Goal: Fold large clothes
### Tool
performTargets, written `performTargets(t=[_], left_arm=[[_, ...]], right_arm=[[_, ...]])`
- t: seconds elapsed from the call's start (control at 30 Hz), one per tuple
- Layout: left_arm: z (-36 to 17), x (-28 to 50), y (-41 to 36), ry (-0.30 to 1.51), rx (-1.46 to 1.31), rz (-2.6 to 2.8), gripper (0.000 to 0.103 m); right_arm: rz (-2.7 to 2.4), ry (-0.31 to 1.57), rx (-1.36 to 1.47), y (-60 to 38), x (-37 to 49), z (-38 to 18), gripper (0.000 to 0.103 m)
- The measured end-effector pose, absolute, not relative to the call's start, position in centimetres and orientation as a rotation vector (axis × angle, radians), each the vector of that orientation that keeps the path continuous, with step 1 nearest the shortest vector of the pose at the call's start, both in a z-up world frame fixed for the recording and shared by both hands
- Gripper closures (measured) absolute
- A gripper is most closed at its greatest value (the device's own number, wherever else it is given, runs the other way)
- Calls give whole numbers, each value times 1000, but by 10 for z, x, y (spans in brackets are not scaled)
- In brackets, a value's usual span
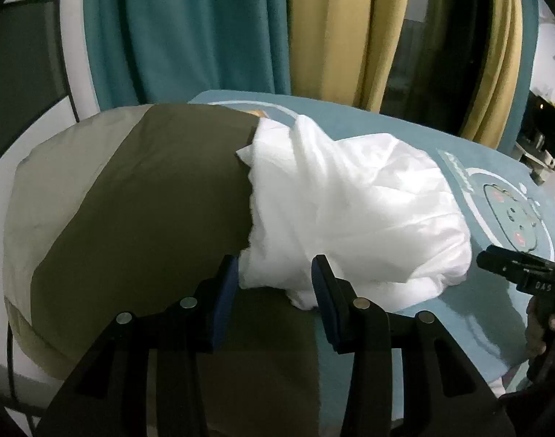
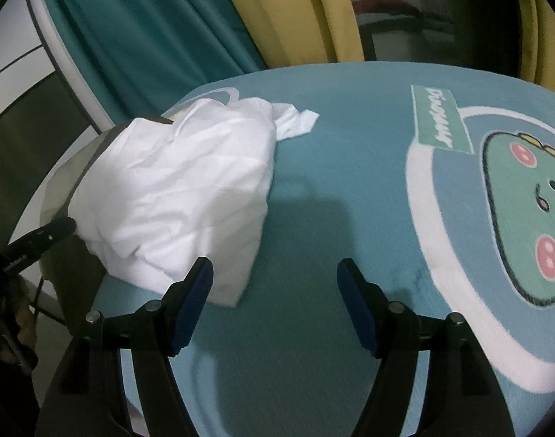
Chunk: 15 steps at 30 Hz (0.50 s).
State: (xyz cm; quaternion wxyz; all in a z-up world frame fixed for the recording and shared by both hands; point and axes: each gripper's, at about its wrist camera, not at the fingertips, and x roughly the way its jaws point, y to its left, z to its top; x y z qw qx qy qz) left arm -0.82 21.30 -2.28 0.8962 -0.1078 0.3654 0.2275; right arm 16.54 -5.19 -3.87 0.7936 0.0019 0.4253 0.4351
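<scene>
A crumpled white garment [image 1: 353, 211] lies in a heap on the blue bed cover [image 1: 459, 313], partly resting on an olive and beige pillow [image 1: 139, 211]. My left gripper [image 1: 275, 267] is open and empty, its jaws just short of the garment's near edge. My right gripper [image 2: 275, 273] is open and empty above the bed cover [image 2: 332, 189], with the garment [image 2: 175, 196] just left of its left finger [image 2: 195, 291]. The right gripper also shows at the right edge of the left wrist view [image 1: 484, 258]. The left gripper's tip shows at the left of the right wrist view [image 2: 64, 225].
Teal curtains [image 1: 190, 25] and yellow curtains [image 1: 335, 32] hang behind the bed. A dinosaur cartoon print [image 2: 524, 218] covers the right part of the bed cover. A padded headboard [image 1: 26, 62] stands at the left. A dark shelf unit [image 1: 543, 134] stands at far right.
</scene>
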Motion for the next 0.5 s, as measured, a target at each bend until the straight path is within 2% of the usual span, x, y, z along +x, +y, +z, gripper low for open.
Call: performTargets(t=[0.5], left_arm=[[-7,-2,140,688,-169,407,58]], right_arm=[[848,896,56,-115,159,-39,32]])
